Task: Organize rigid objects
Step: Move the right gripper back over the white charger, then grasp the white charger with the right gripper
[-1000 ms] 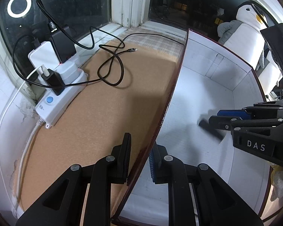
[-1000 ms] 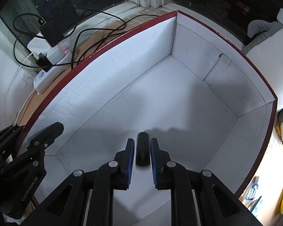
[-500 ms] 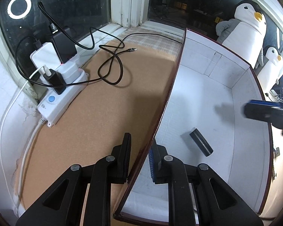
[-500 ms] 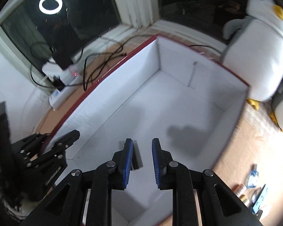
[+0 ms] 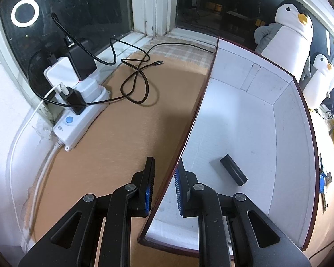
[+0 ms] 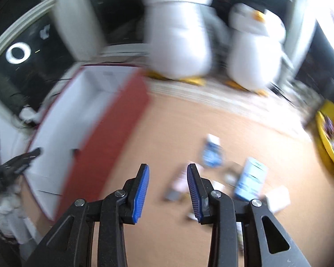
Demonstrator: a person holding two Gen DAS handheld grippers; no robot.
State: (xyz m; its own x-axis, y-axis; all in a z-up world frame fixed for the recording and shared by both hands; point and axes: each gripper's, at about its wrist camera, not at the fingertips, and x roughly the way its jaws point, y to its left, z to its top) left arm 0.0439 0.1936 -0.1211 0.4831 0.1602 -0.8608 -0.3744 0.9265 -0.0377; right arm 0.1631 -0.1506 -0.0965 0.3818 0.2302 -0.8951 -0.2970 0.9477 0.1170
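Note:
A red box with white inside (image 5: 287,120) stands on the brown table. A small black cylinder (image 5: 233,172) lies on the box floor. My left gripper (image 5: 164,184) straddles the box's left wall (image 5: 189,131), one finger on each side, closed against it. My right gripper (image 6: 167,187) is open and empty, outside the box (image 6: 113,138) above the table. Several small items lie just ahead of it, blurred: a blue-and-white packet (image 6: 211,153), a blue-and-white box (image 6: 250,181) and a white piece (image 6: 277,198).
A white power strip (image 5: 78,115) with plugs and a looped black cable (image 5: 135,82) lie left of the box. Two plush penguins (image 6: 178,33) stand behind the table. A yellow bin (image 6: 329,133) sits at the right edge.
My right gripper let go of the black cylinder on the box floor, lifted out of the box, swung right over the table and opened wider. The left gripper has stayed on the wall.

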